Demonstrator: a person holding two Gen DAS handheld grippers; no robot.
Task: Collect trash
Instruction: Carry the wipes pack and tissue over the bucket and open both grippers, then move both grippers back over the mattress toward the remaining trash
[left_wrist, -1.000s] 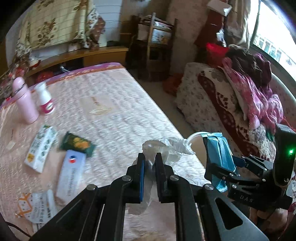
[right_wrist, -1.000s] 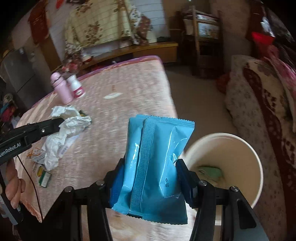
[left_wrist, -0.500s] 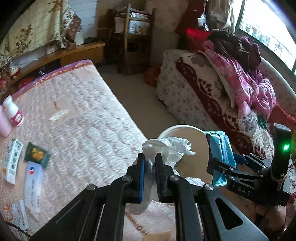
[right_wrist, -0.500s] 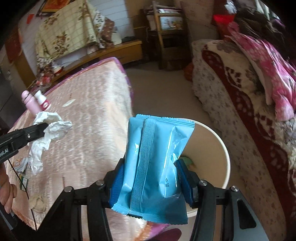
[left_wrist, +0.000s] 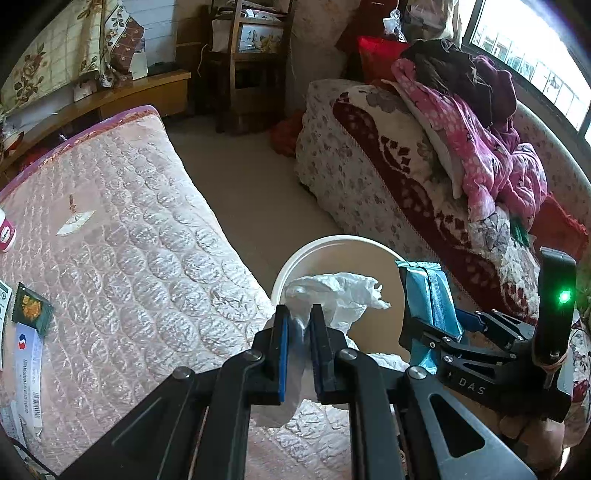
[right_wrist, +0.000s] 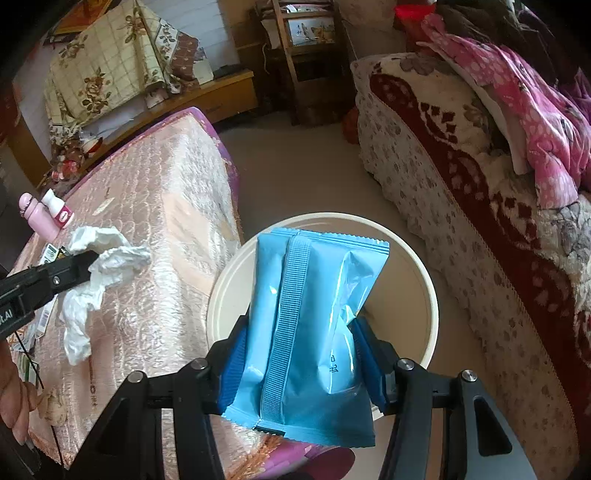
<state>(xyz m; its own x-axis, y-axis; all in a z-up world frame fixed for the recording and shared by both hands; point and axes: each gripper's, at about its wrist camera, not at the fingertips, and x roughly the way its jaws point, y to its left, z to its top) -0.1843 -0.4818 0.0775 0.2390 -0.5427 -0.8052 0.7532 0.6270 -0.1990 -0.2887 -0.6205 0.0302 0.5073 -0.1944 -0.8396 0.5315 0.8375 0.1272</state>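
Note:
My left gripper (left_wrist: 299, 314) is shut on a crumpled white tissue (left_wrist: 340, 295) and holds it at the bed's edge, just before the near rim of a cream bin (left_wrist: 332, 242) on the floor. In the right wrist view the tissue (right_wrist: 107, 258) hangs from that gripper over the pink mattress. My right gripper (right_wrist: 303, 332) is shut on a light blue plastic packet (right_wrist: 314, 314), upright above the bin (right_wrist: 432, 295). The left wrist view shows that packet (left_wrist: 428, 295) over the bin's right side. The bin's inside is mostly hidden.
A pink quilted mattress (left_wrist: 129, 240) carries a green sachet (left_wrist: 31, 308), a white packet (left_wrist: 29, 354) and a pink bottle (right_wrist: 37, 218) with a white one beside it. A patterned sofa (left_wrist: 388, 166) with pink clothes stands right of the bin. Bare floor lies between.
Both grippers have swung right, off the mattress toward the bin, still holding the tissue and the blue packet. The bin has come fully into view under the packet.

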